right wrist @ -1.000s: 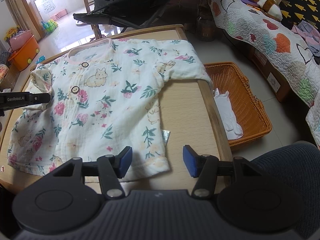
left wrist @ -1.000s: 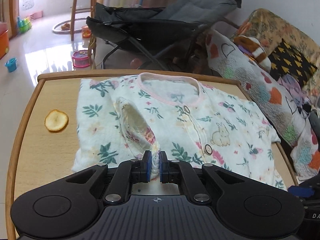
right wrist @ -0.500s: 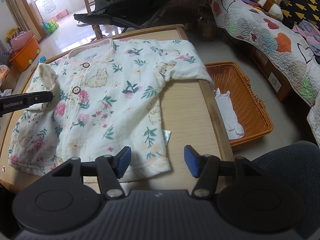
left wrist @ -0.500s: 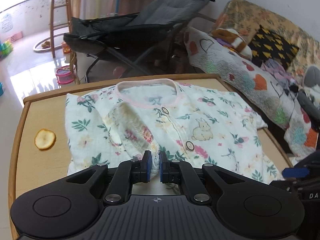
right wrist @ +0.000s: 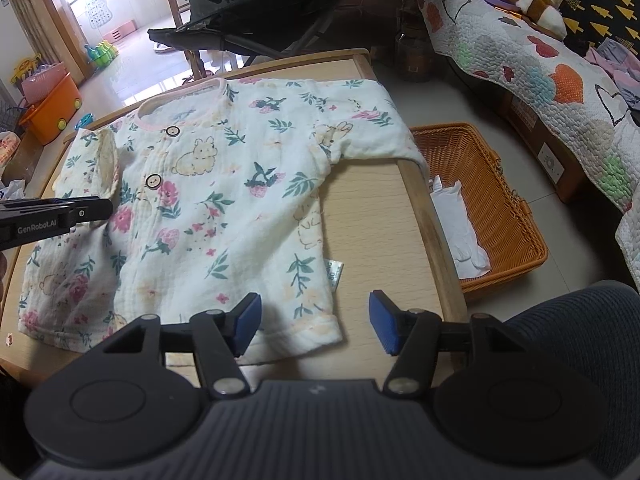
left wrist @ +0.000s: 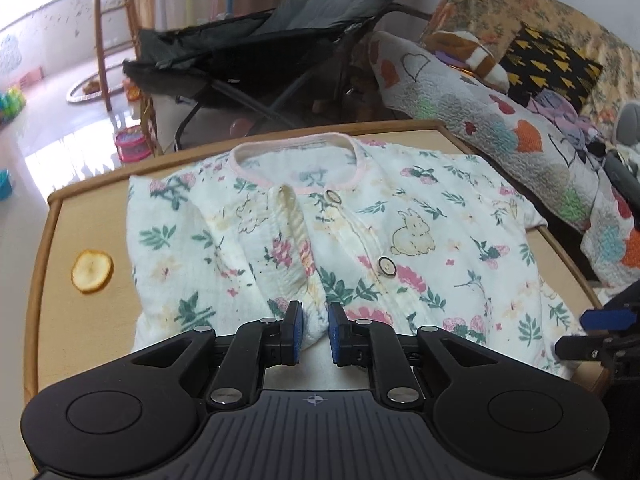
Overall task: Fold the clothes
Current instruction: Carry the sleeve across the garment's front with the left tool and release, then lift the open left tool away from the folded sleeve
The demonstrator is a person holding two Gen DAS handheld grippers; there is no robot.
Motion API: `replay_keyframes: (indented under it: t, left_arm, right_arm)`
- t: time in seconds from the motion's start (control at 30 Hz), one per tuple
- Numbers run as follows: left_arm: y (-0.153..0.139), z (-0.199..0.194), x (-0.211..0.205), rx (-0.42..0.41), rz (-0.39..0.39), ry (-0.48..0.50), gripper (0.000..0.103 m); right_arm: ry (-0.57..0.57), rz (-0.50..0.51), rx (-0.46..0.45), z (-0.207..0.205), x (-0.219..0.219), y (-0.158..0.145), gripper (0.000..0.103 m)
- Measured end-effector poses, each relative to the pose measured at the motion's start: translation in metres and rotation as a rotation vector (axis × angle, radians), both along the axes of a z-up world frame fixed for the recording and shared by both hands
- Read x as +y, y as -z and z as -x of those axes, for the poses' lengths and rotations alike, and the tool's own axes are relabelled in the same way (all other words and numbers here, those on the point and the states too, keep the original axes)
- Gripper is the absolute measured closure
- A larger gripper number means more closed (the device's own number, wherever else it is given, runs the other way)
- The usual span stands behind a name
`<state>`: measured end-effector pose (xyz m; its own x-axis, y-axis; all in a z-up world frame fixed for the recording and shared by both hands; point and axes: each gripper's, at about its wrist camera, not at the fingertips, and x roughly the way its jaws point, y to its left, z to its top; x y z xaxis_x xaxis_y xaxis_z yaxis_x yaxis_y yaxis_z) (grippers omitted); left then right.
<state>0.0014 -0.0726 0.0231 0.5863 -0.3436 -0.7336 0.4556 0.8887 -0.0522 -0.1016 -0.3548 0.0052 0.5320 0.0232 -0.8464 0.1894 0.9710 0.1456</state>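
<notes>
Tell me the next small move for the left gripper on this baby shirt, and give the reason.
Probably draw the left gripper back from the sleeve. The sleeve already lies folded across the floral shirt, and the jaws stand slightly parted around its cuff, so the fold looks placed. The right gripper waits open at the hem.

My left camera sits low over the near edge of the bench (left wrist: 44, 264), looking forward along my left tool (left wrist: 313, 334), close above the floral shirt (left wrist: 420, 248). My right camera rides higher and farther back behind my right tool (right wrist: 314, 322), angled down. Both share the shirt, bench and quilted sofa (right wrist: 532, 60); each seems to catch the other tool at its edge.
</notes>
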Motion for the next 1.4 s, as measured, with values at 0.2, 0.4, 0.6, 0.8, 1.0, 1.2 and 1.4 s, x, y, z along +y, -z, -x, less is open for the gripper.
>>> replay_keyframes:
  t: [0.2, 0.4, 0.6, 0.8, 1.0, 1.2, 1.4]
  left_arm:
    - [-0.011, 0.001, 0.006, -0.012, 0.048, -0.008, 0.085]
    - [-0.018, 0.004, 0.014, -0.035, 0.153, -0.011, 0.084]
    - [-0.020, -0.001, 0.029, -0.071, 0.160, -0.160, 0.073]
    - [-0.010, -0.015, 0.050, -0.039, 0.122, -0.353, 0.057]
    - [0.003, -0.020, 0.049, -0.022, 0.027, -0.333, 0.050]
    - [0.004, -0.018, 0.060, -0.018, 0.045, -0.368, 0.045]
    - [-0.010, -0.006, 0.081, 0.015, 0.092, -0.413, 0.045]
  right_arm:
    - [-0.001, -0.001, 0.000, 0.000, 0.000, 0.000, 0.043]
    - [0.001, -0.009, -0.002, 0.000, -0.001, 0.000, 0.042]
    - [0.004, -0.019, -0.004, 0.000, -0.002, 0.000, 0.042]
    - [0.003, -0.016, -0.003, 0.000, -0.002, 0.000, 0.042]
    - [-0.003, -0.008, -0.002, 0.000, -0.002, 0.001, 0.041]
    - [-0.010, 0.006, 0.001, -0.001, 0.001, 0.001, 0.041]
    - [-0.014, 0.023, 0.005, -0.003, 0.003, 0.002, 0.041]
